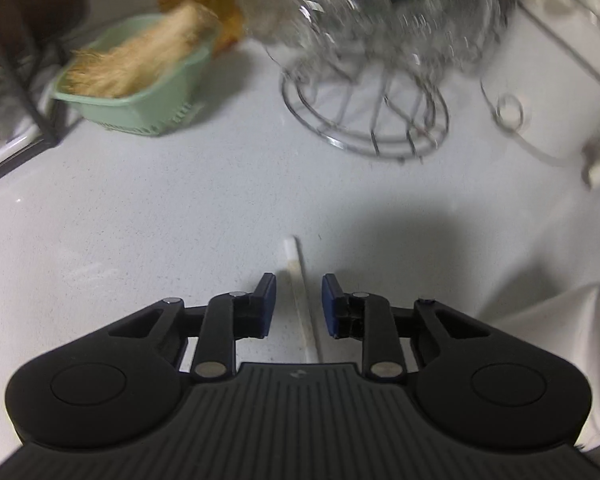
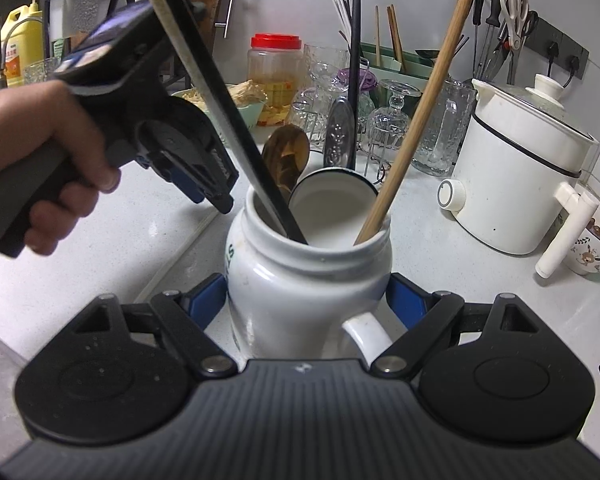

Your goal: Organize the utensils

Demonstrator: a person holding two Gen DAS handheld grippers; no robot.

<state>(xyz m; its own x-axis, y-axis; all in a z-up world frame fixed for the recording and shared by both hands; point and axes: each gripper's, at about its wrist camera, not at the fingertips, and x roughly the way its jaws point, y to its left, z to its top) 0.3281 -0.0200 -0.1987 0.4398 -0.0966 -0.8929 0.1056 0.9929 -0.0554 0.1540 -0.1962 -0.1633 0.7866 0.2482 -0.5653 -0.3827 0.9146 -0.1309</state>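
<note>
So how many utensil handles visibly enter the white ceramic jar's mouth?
2: a flat black-and-white handle leaning left and a round wooden stick leaning right. The wooden spoon, embossed metal spoon and black rod behind the rim have hidden lower ends.

Both grippers are the same build: matte black plastic, ribbed centre plate, a round disc housing on each side, silver pivot screws on the linkage arms. The left gripper (image 1: 299, 304) and right gripper (image 2: 306, 300) both have blue fingertip pads. The hand (image 2: 40, 160) at left frame is bare, no sleeve visible.
</note>
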